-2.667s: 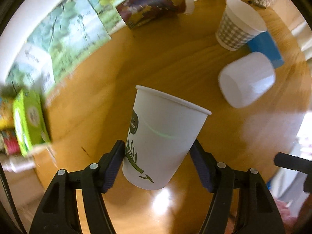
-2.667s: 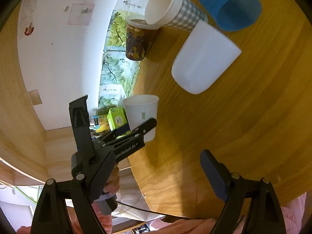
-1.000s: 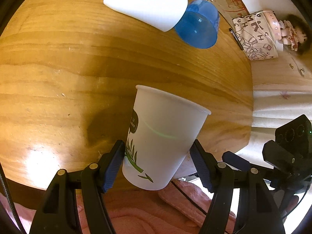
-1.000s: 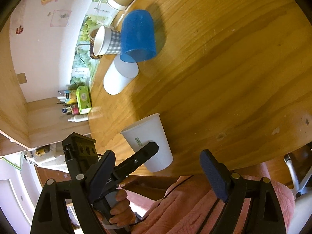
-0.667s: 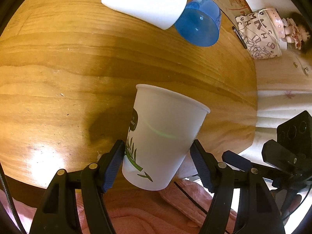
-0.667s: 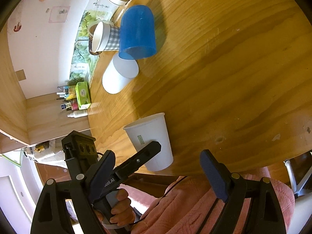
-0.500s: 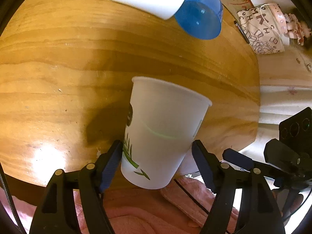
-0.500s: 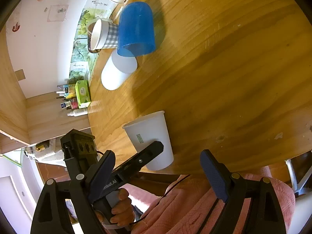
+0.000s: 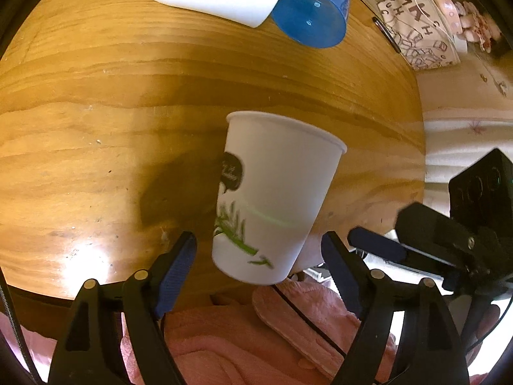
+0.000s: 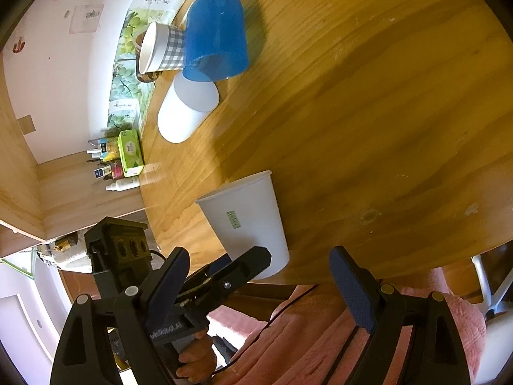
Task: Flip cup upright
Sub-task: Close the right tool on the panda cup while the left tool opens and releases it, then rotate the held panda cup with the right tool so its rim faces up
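Observation:
A white paper cup [image 9: 272, 195] with a green leaf print stands upright, mouth up, near the front edge of the round wooden table [image 9: 96, 112]. My left gripper [image 9: 258, 266] is open, its fingers apart on either side of the cup's base and clear of it. The cup also shows in the right wrist view [image 10: 247, 218], with the left gripper [image 10: 224, 272] beside its base. My right gripper [image 10: 259, 285] is open and empty, off the table's front edge.
A white cup [image 10: 186, 112] and a blue cup [image 10: 218, 35] lie on their sides at the far side, next to a checked paper cup [image 10: 160, 48]. A patterned pouch [image 9: 416, 29] sits at the back. Pink clothing [image 9: 256, 337] lies below the table edge.
My left gripper has opened and let go of the white cup, which now stands on the table. The left gripper has drawn back a little. The right gripper stays open.

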### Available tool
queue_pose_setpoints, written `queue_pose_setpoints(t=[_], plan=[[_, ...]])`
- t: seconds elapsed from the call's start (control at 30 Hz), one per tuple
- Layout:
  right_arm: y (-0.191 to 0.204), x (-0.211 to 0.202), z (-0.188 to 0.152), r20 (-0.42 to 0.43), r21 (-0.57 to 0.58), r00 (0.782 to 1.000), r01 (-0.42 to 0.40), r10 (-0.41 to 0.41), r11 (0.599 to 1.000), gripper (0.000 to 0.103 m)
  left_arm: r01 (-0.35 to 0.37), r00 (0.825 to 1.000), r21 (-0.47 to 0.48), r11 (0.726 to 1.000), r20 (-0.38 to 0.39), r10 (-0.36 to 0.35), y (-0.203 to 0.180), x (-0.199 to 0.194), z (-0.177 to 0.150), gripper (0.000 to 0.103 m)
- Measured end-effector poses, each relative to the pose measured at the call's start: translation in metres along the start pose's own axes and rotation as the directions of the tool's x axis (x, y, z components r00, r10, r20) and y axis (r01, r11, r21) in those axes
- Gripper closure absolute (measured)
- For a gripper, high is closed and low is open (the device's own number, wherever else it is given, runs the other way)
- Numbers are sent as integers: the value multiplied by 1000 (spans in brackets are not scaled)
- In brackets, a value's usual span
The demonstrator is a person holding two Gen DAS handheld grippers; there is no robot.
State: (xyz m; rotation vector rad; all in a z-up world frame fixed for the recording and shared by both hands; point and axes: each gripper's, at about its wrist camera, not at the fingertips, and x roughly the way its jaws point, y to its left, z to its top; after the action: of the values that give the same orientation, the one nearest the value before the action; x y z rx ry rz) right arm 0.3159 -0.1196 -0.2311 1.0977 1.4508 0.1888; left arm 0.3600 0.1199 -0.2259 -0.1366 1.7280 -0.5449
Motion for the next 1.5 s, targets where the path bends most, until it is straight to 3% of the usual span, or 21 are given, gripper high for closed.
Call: queue_pose_setpoints(t=[0.27,0.53,1.0,1.13,1.3,1.5], plan=[[8,11,-1,20,-18,998,54,-54,998,13,-21,999,48,999,-32,23,4,-5,-10,20],[18,25,2,72,-55,983,171,-167,984,13,-53,997,108,993,-46,58,13,-15,-20,20],[20,41,8,118,32,970,211,-213,977,13,-104,992,158,982,-52,113,32,-31,-17,20],[25,41,8,164,7,943,293,-290,956,16,-111,992,175,978,-47,121,32,-34,-15,20],[22,45,7,178,33,938,297,-298,954,20,-117,991,183,976,-41,126,37,-38,-11,20],[26,50,4,201,45,927,314,-317,948,34,-105,993,182,978,-41,114,36,-40,-9,20]])
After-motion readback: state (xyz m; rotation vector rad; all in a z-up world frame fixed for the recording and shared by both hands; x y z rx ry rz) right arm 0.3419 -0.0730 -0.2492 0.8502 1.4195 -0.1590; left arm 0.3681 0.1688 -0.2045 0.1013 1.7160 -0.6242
